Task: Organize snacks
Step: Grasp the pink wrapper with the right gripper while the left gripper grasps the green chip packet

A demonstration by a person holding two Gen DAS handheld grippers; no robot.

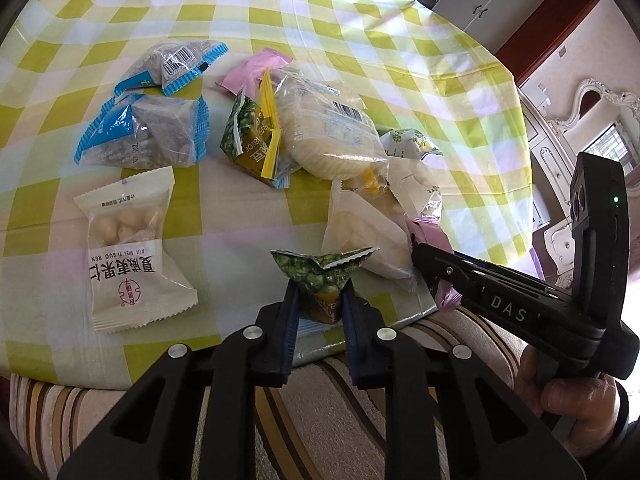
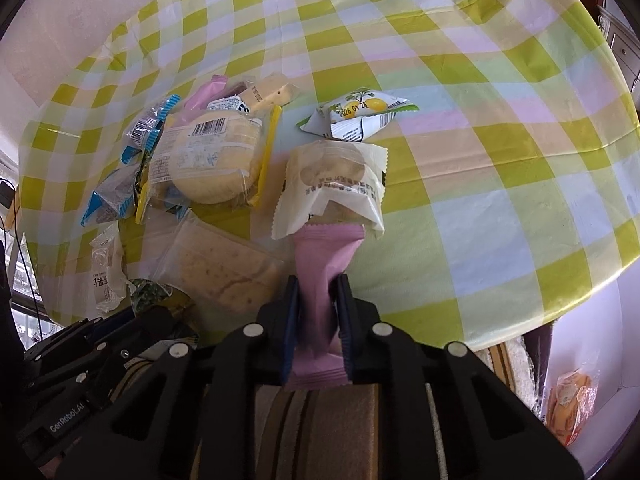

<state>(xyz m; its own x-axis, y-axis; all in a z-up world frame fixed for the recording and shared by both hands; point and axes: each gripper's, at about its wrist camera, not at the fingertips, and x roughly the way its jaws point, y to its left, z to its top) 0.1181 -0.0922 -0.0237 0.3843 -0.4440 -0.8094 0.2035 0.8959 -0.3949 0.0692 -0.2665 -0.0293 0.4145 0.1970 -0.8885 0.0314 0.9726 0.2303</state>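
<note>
Pink packet (image 2: 320, 280) end hidden between fingers (image 2: 290, 312)

**Colours on the snack table**

The tablecloth (image 1: 360, 40) is checked in lime green, white, pale pink and pale blue. One packet (image 1: 324, 276) is printed with green peas; another packet (image 2: 324, 264) is plain pink. Two clear bags (image 1: 144, 132) have bright blue crimped edges and grey contents. The nut packet (image 1: 128, 248) is white with red characters. A round pale cake (image 2: 212, 160) sits in clear wrap edged yellow. The lemon packet (image 2: 360, 116) is white with yellow fruit. The cushion (image 1: 320, 420) has brown and beige stripes.
</note>
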